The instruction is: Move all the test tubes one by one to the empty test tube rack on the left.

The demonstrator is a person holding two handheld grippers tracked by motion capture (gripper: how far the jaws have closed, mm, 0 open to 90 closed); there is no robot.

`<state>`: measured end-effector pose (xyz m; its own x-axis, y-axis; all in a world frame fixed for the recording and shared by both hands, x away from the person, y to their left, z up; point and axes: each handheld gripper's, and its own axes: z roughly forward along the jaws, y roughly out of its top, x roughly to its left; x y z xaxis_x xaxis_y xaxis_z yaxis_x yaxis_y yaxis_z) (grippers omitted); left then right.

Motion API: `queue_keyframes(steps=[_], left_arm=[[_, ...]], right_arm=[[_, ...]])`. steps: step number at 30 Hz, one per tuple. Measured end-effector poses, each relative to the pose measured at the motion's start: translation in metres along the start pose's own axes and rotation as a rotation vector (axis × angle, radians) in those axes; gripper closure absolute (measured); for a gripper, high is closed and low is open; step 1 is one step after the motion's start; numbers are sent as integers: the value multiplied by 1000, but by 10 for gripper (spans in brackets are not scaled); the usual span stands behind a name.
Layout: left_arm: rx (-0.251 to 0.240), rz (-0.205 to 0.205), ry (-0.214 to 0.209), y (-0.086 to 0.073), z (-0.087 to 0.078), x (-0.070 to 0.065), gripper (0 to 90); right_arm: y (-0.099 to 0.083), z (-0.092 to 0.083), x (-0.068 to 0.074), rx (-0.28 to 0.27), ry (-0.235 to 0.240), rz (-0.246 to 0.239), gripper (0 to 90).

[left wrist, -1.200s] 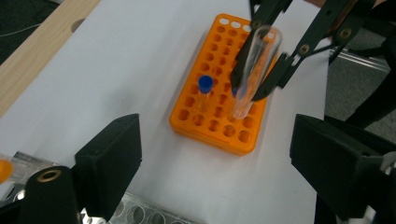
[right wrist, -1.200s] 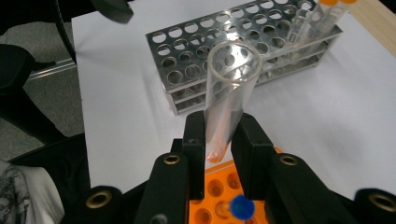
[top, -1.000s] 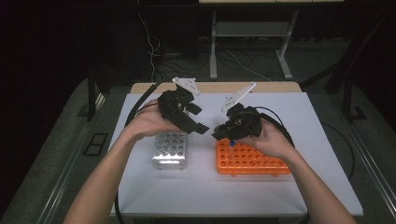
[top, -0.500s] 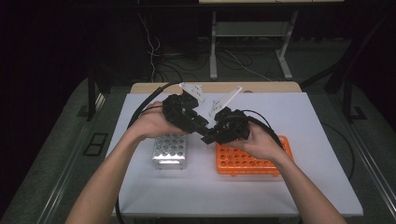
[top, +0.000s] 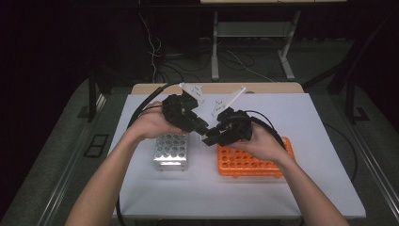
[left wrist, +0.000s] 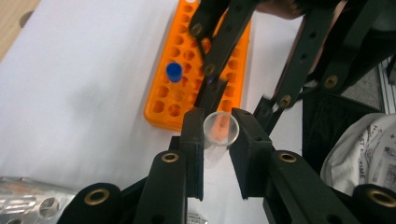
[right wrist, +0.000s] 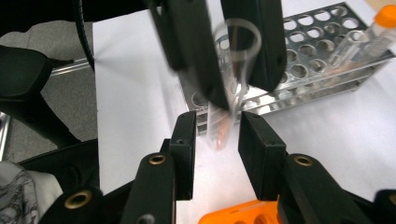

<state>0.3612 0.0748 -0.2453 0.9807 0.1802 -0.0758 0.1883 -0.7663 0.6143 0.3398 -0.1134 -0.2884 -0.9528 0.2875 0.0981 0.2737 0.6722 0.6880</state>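
Note:
Above the white table, between the two racks, both grippers meet tip to tip. My left gripper (top: 205, 133) (left wrist: 219, 122) has just been closing and is shut on the upper end of a clear open tube (left wrist: 221, 130), a pad on each side of its rim. The tube's lower end (right wrist: 219, 131) hangs between the jaws of my right gripper (top: 211, 137) (right wrist: 217, 127), which have just been opening and stand a little off the glass. The left gripper (right wrist: 233, 51) shows at the top of the right gripper view, clamping the tube.
A metal rack (top: 171, 151) (right wrist: 322, 65) sits left of centre and holds an orange-capped tube (right wrist: 376, 25). An orange rack (top: 251, 163) (left wrist: 187, 70) lies to the right with a blue-capped tube (left wrist: 173, 72) in it. Black cables trail behind both hands.
The two hands have come together from a gap apart, so the jaws now meet over the space between the racks. The left jaws have closed on the tube.

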Motion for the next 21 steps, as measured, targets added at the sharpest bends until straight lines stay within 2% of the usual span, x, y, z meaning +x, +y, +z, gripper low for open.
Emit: queue_keyframes(steps=[7,16,19,21], left_arm=[[-20,-45,45,-9,-12,11,743],[-36,-89,106,-15,-24,26,743],[-33,-100,130,-17,-28,30,743],[-26,-108,145,-17,-28,35,743]], right_arm=[[-10,-20,-6,-38,-29,44,547],[-25,-41,-11,-78,-93,91,327],[-31,-48,-11,-85,-117,109,230],[-35,-51,-11,-82,-131,125,128]])
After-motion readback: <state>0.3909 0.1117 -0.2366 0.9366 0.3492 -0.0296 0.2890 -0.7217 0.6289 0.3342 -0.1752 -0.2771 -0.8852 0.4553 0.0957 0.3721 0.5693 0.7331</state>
